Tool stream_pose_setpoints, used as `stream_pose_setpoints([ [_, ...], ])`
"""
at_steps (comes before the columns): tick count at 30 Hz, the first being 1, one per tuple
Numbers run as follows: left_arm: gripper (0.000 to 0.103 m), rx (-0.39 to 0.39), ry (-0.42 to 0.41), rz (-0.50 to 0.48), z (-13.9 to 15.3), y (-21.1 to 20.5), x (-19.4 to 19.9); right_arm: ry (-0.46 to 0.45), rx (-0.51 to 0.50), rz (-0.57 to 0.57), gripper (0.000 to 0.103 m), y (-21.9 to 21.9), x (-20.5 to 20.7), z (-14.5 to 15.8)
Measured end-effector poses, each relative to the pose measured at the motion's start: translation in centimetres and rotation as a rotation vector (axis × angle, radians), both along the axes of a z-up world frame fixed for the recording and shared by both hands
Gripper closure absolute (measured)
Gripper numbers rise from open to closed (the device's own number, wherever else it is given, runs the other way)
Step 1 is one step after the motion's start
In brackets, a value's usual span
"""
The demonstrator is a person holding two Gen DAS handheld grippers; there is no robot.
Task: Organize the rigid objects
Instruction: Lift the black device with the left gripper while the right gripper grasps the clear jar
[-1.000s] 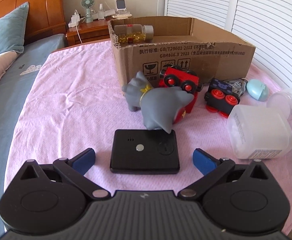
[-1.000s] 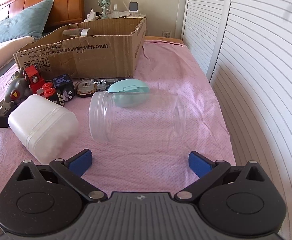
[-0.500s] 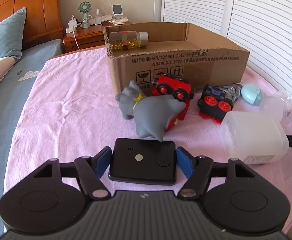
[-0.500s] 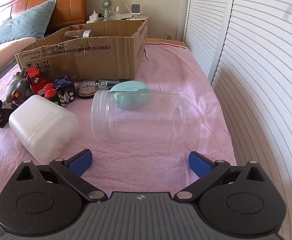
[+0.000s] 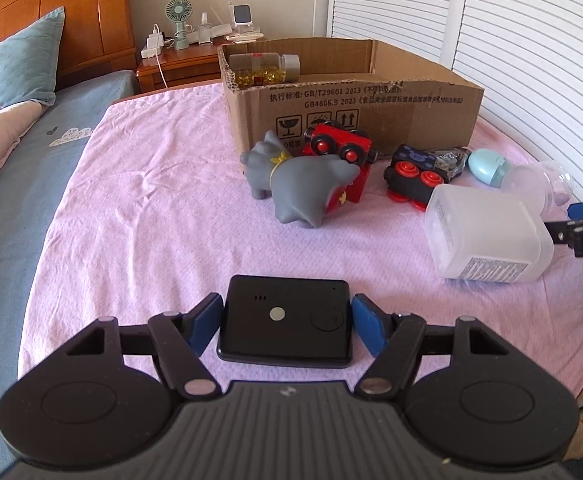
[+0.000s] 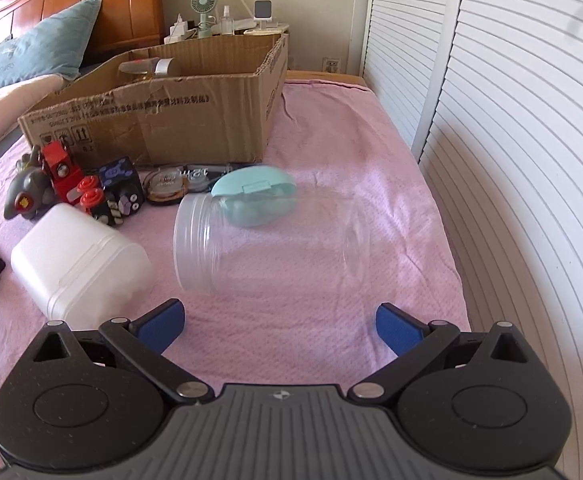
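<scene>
Bed (image 5: 151, 200) pink-covered; cardboard box (image 5: 351, 108) near louvred doors (image 6: 511, 120).

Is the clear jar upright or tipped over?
Tipped over. The clear jar lies on its side on the pink blanket, its threaded, lidless mouth facing left toward the white container.

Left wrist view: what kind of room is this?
Most likely a bedroom. The work surface is a bed under a pink cover, with a wooden headboard and blue pillow behind it, and a nightstand holding a small fan and chargers.
</scene>
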State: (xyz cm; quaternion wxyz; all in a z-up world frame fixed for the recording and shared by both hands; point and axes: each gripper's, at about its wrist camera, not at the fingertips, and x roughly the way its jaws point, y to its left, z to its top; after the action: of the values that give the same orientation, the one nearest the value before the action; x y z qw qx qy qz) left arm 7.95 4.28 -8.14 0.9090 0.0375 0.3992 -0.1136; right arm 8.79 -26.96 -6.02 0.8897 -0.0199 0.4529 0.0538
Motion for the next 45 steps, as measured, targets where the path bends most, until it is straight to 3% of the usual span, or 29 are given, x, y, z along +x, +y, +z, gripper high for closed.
stream_pose_setpoints([
  [7,0.030,0.007,0.005,0.002,0.0,-0.3,0.1,-0.011,-0.023,-0.002,0.000,0.8,1.5,0.5],
  [13,0.033,0.008,0.023,-0.005,0.2,-0.2,0.4,-0.007,-0.057,0.001,0.000,1.6,2.3,0.6],
  [15,0.033,0.009,0.029,-0.009,0.2,-0.2,0.5,-0.005,-0.060,-0.001,0.005,1.7,2.4,0.8],
  [26,0.034,0.036,0.056,-0.121,1.3,-0.2,0.7,-0.003,-0.089,0.073,0.009,2.2,2.3,2.2],
  [37,0.034,0.063,0.013,-0.215,5.4,-0.4,1.3,-0.033,-0.059,0.157,0.010,1.7,2.3,4.8],
  [45,0.034,0.053,-0.078,-0.257,9.9,-1.6,4.5,-0.074,0.014,0.240,0.010,2.1,3.2,7.6],
])
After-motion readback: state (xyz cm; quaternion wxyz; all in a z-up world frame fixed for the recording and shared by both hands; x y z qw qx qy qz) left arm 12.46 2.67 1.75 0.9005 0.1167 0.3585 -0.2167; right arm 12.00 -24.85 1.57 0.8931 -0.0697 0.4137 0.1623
